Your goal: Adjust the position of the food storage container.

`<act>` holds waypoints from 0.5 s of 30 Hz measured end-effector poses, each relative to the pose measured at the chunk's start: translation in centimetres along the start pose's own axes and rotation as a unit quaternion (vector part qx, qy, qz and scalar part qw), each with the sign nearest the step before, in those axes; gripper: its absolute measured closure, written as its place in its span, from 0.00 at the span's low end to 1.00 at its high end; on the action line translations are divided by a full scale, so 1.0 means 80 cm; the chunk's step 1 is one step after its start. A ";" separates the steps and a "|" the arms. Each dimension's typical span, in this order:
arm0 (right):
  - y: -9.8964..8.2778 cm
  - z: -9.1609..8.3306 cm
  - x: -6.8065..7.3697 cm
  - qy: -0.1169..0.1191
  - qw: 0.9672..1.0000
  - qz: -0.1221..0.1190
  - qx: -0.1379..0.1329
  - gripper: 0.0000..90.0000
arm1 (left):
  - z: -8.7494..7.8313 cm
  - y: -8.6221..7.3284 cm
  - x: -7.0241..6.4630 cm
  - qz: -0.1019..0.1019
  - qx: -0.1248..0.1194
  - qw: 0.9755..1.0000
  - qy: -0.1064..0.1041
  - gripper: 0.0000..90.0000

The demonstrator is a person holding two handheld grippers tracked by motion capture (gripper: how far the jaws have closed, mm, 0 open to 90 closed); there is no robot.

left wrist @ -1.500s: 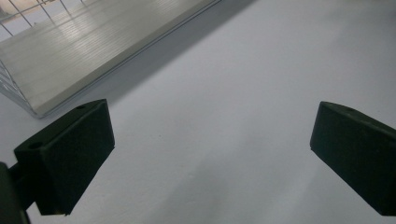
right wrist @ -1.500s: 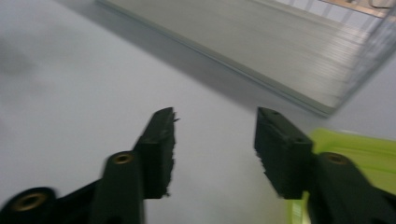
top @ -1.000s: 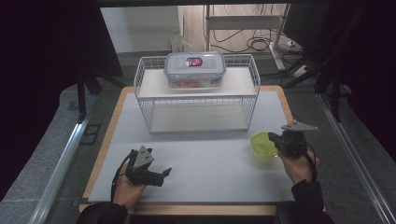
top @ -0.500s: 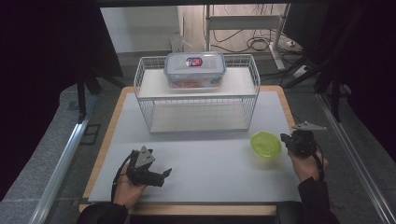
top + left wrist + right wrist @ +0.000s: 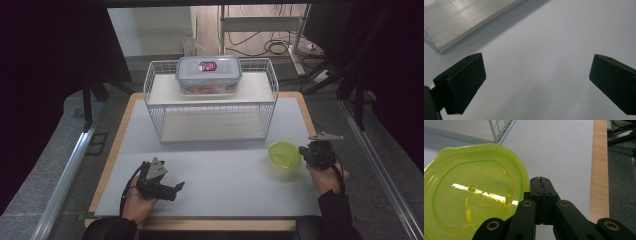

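Note:
A translucent lime-green lid (image 5: 284,154) (image 5: 474,195) lies on the white mat at the right. My right gripper (image 5: 303,150) (image 5: 540,179) sits at the lid's right rim with its jaws pressed together. No green shows in the seam between them, and the rim runs along and under the left jaw. My left gripper (image 5: 176,188) (image 5: 536,82) rests low over bare mat at the front left, jaws wide apart with nothing between them. A clear food box with a blue-rimmed lid (image 5: 208,74) stands on top of the white wire rack (image 5: 212,107).
The wire rack fills the back middle of the mat (image 5: 225,175), and its lower shelf (image 5: 461,22) is bare. A wooden board edge (image 5: 600,170) frames the mat at the right. Metal rails (image 5: 65,175) run along both sides of the table.
My right gripper has shifted right and down. The green lid, tilted up at the jaws a second ago, now lies flat on the mat. The left hand has kept still.

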State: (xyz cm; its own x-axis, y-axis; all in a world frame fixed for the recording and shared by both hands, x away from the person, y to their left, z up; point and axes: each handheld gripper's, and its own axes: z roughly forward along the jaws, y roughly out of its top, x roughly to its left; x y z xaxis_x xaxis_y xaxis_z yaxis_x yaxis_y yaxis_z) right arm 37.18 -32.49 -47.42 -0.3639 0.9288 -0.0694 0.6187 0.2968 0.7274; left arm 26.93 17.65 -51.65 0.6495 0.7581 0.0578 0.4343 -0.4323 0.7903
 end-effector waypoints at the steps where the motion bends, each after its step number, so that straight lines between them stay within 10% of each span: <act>1: 0.000 0.000 0.000 -0.001 1.000 0.001 0.000 1.00 | 0.000 0.000 0.000 0.000 0.000 1.000 0.000 0.01; 15: 0.003 0.004 0.017 0.042 0.999 0.016 0.001 1.00 | 0.002 0.000 -0.001 0.004 0.006 1.000 -0.004 0.01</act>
State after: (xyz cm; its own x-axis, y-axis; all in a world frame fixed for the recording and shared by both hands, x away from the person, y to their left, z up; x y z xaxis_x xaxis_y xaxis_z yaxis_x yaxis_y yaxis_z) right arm 37.05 -31.12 -47.57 -0.4013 0.9159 0.0105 0.6317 0.2685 0.7273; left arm 26.95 17.51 -51.73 0.6580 0.7506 0.0602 0.4363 -0.4452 0.7820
